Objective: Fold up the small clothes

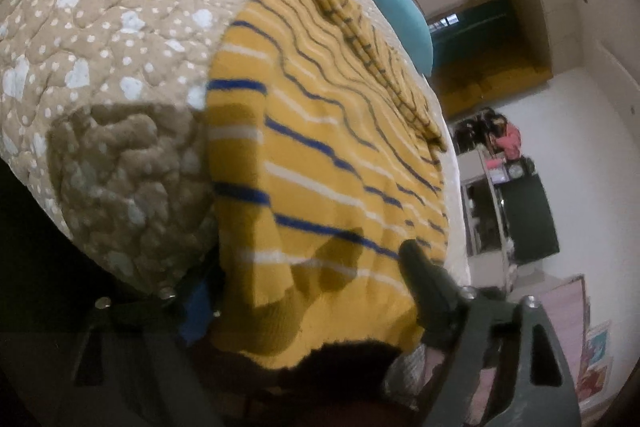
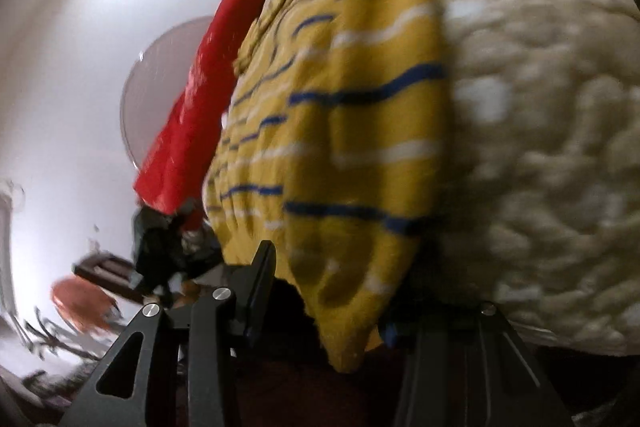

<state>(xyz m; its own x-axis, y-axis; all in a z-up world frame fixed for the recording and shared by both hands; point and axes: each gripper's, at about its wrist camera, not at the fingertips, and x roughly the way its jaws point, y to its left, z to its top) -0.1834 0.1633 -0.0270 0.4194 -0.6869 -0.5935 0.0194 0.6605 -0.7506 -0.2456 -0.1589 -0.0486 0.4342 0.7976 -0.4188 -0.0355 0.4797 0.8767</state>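
Legible text, labels, brands, numbers, signs: none. You will find no readable marking in either of your wrist views.

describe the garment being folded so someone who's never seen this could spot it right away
Start at the beige quilted bedspread dotted with pale hearts and spots. On it lies a mustard-yellow knit garment crossed by thin blue and white stripes. The red cloth and teal cushion nearby are plain; it alone is striped.
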